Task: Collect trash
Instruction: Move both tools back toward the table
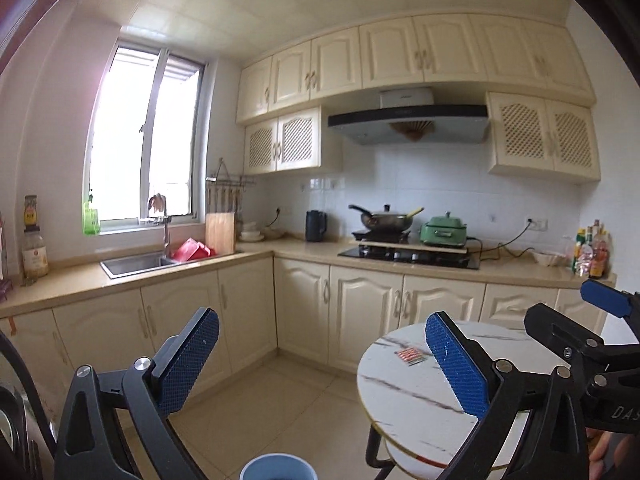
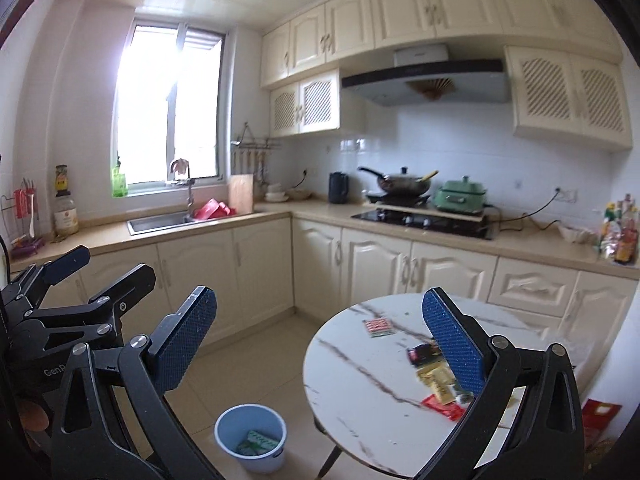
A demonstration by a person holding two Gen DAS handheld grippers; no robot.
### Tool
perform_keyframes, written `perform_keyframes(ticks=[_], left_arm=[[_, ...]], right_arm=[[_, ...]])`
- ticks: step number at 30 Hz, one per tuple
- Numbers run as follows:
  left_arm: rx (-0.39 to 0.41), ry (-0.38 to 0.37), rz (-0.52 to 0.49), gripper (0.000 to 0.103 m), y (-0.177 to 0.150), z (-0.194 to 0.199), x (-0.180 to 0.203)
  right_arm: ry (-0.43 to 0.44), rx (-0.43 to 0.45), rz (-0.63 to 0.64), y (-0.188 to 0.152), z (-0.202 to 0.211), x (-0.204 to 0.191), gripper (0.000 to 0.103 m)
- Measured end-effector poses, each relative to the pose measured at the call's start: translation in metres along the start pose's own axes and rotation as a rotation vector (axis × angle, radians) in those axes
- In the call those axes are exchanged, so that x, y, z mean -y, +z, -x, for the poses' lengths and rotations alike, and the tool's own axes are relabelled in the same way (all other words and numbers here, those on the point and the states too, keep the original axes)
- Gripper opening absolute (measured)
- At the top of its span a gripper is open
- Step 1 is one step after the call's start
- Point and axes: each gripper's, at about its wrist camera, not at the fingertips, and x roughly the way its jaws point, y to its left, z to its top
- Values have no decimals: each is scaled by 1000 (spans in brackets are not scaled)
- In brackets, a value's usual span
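Both grippers hang above the kitchen floor, pointing toward the far cabinets, and neither holds anything: the left gripper (image 1: pixel 320 364) has its blue fingers (image 1: pixel 188 360) spread wide with only air between them, and the right gripper (image 2: pixel 320 344) is spread just as wide and just as empty. The trash sits on the small round marble counter (image 2: pixel 360 384) at the right: a red-and-white striped wrapper (image 2: pixel 378 327) lies alone toward its far side, and a loose cluster of wrappers (image 2: pixel 436 380), dark, yellow and red, lies nearer its right edge, partly behind the right gripper's finger. A blue bin (image 2: pixel 251 442) stands on the floor just left of the counter's leg, with what looks like a green packet already inside, though blur makes that hard to confirm. Most of the job appears to remain. The wrappers are flat and thin, so fingers closing on them could slide over the slick marble and push them off the edge instead of pinching them. The bin's mouth is small and low, so a light wrapper let go from high up may flutter past it onto the tiles. With both grippers close side by side, they could also knock each other when reaching for the same cluster.
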Motion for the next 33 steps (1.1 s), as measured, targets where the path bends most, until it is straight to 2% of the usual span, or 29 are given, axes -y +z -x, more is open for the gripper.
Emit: perform_keyframes(ticks=[8, 16, 21, 24, 28, 33], left_arm=[[44, -45, -29, 102, -25, 11, 7], [26, -64, -76, 102, -27, -22, 20], [-56, -70, -102, 102, -29, -65, 35], [-133, -88, -115, 102, -36, -98, 43], [-234, -125, -129, 102, -40, -139, 60], [-362, -193, -172, 102, -44, -193, 101]], right_arm=[[-61, 43, -11, 6, 27, 19, 103], [-110, 43, -53, -1, 27, 51, 103], [-158, -14, -124, -19, 8, 99, 103], [-183, -64, -177, -33, -8, 132, 103], [-253, -155, -238, -63, -31, 176, 103], [-320, -287, -291, -105, -57, 224, 103]])
